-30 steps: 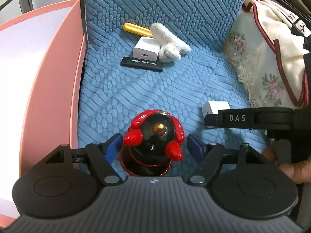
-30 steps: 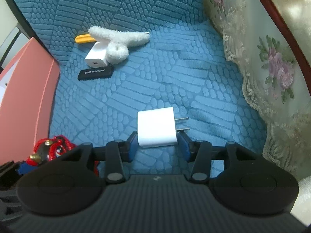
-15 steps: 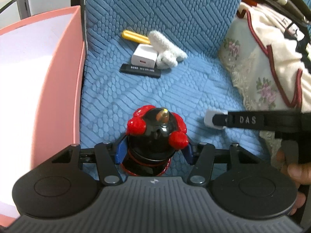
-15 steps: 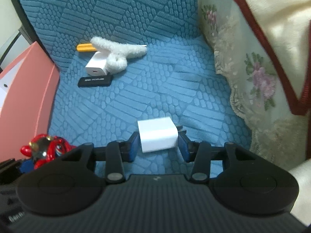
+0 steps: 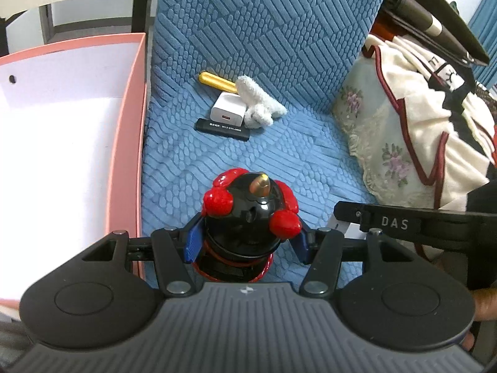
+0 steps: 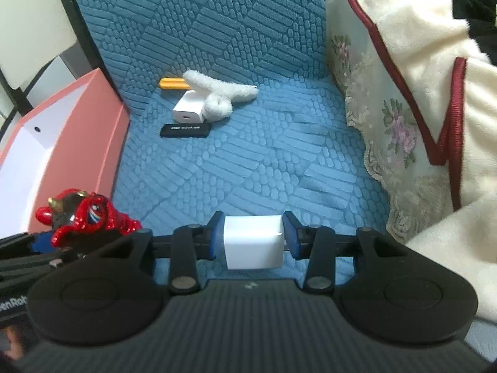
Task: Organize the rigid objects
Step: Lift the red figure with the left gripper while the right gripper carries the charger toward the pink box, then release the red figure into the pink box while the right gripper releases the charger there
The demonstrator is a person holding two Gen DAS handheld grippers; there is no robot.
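A red and black figurine point(image 5: 251, 214) with a gold tip sits upright between the blue pads of my left gripper point(image 5: 248, 243), which is shut on it, lifted off the blue seat cover point(image 5: 248, 155). In the right wrist view the same figurine point(image 6: 84, 217) shows at the lower left. My right gripper point(image 6: 253, 235) has a small white charger point(image 6: 252, 250) between its pads; its jaws are closing and both pads press on the charger's sides, holding it above the seat. A pink box point(image 5: 132, 143) with a white inside stands at the left.
At the back of the seat lie a second white charger point(image 5: 228, 112), a black stick point(image 5: 222, 129), a yellow bar point(image 5: 217, 80) and a white fluffy cloth point(image 5: 257, 102). A floral cushion point(image 5: 388, 143) and a cream blanket point(image 6: 419, 31) fill the right side.
The left gripper closed onto the figurine and lifted it. The right gripper tightened on the white charger and raised it off the seat; both views now look from higher up.
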